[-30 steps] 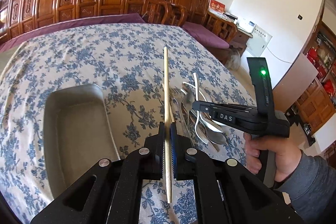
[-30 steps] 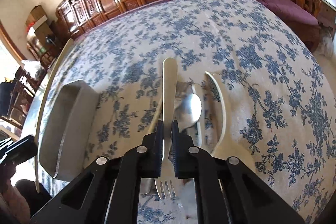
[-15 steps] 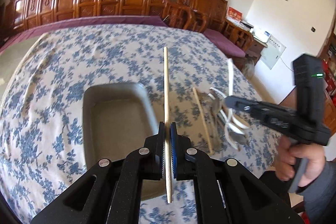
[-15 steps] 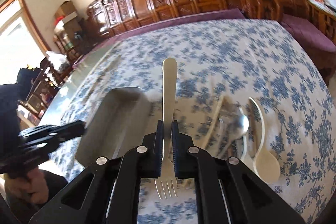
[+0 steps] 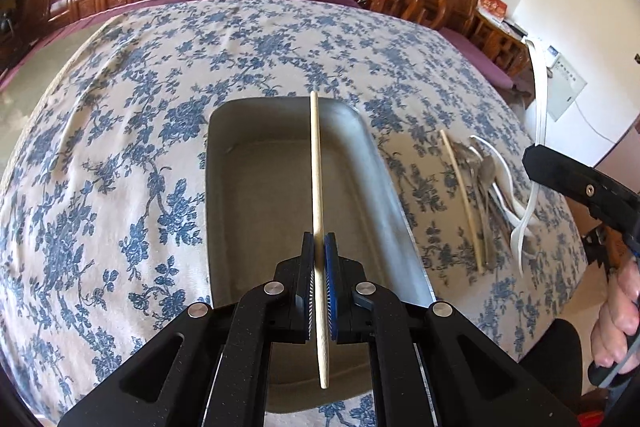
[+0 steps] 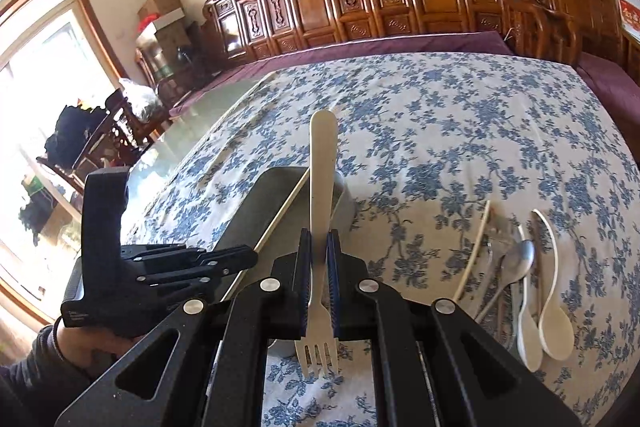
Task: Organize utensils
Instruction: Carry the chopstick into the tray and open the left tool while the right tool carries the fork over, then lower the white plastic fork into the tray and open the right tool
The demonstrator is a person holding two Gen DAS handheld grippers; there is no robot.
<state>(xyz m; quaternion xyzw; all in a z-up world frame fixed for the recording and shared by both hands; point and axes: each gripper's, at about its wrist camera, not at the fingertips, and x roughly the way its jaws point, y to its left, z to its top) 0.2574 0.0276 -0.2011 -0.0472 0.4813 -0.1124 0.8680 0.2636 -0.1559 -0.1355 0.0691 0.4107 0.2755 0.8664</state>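
Both grippers clenched: left gripper (image 5: 319, 249) grasping chopstick (image 5: 316, 163) above tray (image 5: 384, 163) (interior bare), right gripper (image 6: 319, 247) grasping fork (image 6: 321, 179).

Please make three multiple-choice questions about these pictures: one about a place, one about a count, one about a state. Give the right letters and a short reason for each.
1. Where is the wooden chopstick held by the left gripper?
A. above the grey rectangular metal tray
B. under the cloth
C. on a chair

2. How many loose wooden chopsticks lie in the utensil pile on the blue floral tablecloth?
A. none
B. one
C. four

3. What is the state of the right gripper?
A. open, holding nothing
B. shut on a spoon
C. shut on a white plastic fork

Answers: 1 A, the stick crosses the tray's basin; 2 B, a single pale stick lies at the pile's edge; 3 C, tines show beneath the closed fingers.
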